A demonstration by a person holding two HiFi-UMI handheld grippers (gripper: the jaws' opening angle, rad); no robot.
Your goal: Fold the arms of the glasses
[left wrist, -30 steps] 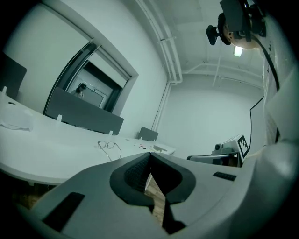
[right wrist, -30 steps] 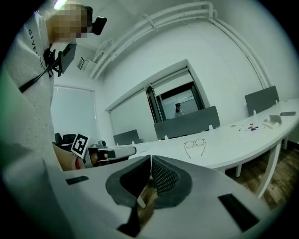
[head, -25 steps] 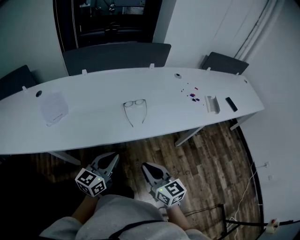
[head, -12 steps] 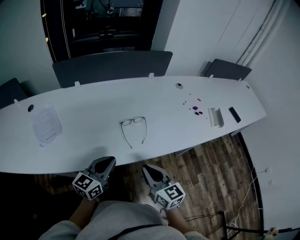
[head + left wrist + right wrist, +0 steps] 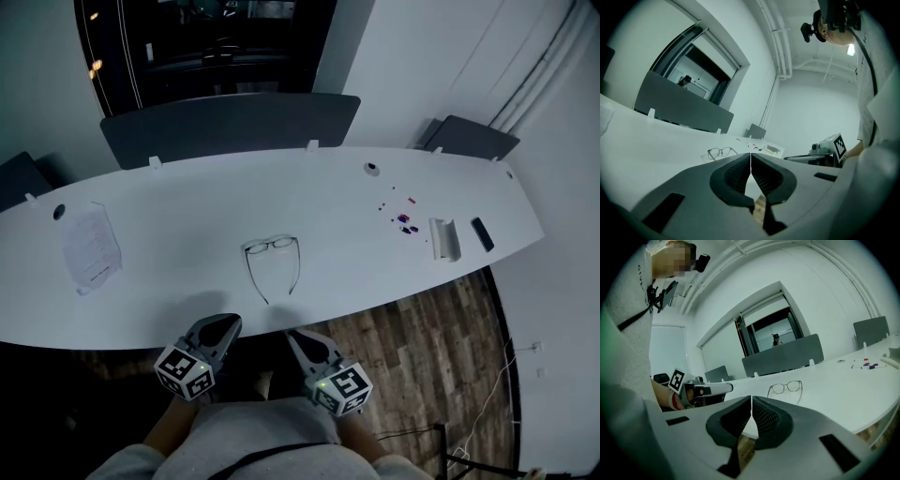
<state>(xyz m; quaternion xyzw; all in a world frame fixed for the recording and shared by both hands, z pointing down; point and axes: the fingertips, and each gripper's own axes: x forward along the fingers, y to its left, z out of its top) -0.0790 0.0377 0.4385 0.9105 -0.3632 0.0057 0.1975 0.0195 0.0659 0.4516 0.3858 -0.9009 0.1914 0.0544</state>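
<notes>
A pair of thin-framed glasses [image 5: 273,247] lies on the long white table [image 5: 187,262] with both arms spread open toward the near edge. It shows small in the left gripper view [image 5: 721,152] and in the right gripper view [image 5: 785,387]. My left gripper [image 5: 228,322] is shut and empty, held at the table's near edge, short of the glasses. The right gripper [image 5: 293,334] is also shut and empty, beside the left one and just off the table edge. In each gripper view the jaws meet along a thin line with nothing between them.
A sheet of paper [image 5: 90,246] lies at the table's left. At the right are small coloured pieces [image 5: 405,225], a white tray [image 5: 444,238] and a dark flat object [image 5: 482,233]. Grey partitions [image 5: 230,125] stand behind the table. Wooden floor [image 5: 422,347] lies below right.
Both grippers and the head camera have moved toward the table; the grippers' tips now reach its near edge. The glasses have not moved on the table.
</notes>
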